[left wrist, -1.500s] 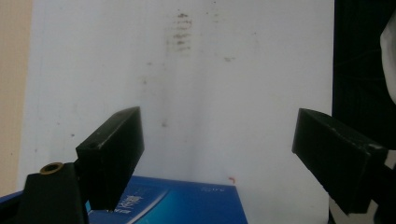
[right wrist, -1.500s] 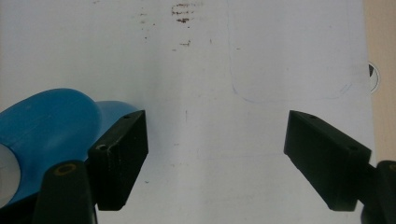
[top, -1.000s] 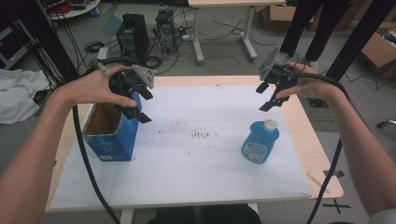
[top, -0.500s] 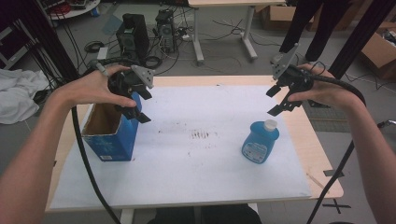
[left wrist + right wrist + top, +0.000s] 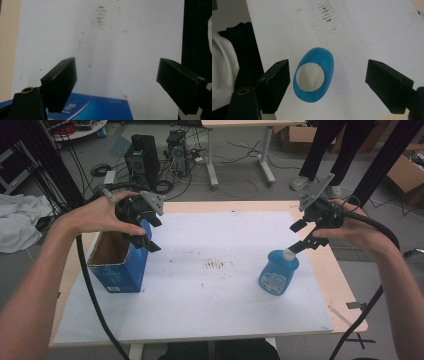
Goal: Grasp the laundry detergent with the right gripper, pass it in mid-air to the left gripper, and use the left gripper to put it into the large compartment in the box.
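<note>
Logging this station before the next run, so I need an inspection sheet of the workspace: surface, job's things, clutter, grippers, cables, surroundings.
Surface: white sheet on a wooden table, brown smudges mid-sheet.
Job's things: blue bottle upright with white cap, at the right; open blue box upright at the left.
Clutter: nothing seen.
Grippers: left gripper open above the box; right gripper open above the bottle's cap, jaws just opening, touching nothing.
Cables: black cable trails from the left gripper, another from the right.
Surroundings: computer towers, second table, cardboard boxes, a person's legs standing behind.
</note>
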`<state>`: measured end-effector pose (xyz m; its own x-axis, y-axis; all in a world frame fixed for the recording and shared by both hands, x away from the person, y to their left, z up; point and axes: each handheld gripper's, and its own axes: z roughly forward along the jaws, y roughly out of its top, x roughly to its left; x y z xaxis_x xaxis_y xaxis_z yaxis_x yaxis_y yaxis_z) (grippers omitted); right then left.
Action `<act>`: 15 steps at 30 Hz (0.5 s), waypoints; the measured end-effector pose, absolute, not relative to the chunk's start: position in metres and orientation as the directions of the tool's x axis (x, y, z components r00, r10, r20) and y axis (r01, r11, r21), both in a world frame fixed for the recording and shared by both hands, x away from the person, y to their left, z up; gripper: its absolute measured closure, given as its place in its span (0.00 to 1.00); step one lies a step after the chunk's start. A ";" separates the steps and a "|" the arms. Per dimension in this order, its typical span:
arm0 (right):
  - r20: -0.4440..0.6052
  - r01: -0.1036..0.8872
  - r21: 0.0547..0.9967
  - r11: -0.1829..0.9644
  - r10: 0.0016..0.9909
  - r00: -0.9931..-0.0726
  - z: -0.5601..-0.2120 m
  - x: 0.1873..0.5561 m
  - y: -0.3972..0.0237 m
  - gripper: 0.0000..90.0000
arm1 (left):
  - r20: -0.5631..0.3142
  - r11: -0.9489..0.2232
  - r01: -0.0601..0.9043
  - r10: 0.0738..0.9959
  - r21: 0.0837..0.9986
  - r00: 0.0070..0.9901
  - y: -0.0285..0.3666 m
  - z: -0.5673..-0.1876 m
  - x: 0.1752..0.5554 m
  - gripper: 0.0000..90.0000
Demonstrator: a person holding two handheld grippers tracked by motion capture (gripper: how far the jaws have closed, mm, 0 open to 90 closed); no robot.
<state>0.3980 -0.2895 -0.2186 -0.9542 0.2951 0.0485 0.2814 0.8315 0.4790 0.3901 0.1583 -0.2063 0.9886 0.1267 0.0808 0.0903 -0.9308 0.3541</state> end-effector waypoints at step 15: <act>0.015 0.365 0.481 0.797 0.409 -0.912 -0.249 0.362 -0.294 0.22 | 0.088 -0.929 0.091 0.131 0.359 0.987 0.159 -0.205 0.388 0.19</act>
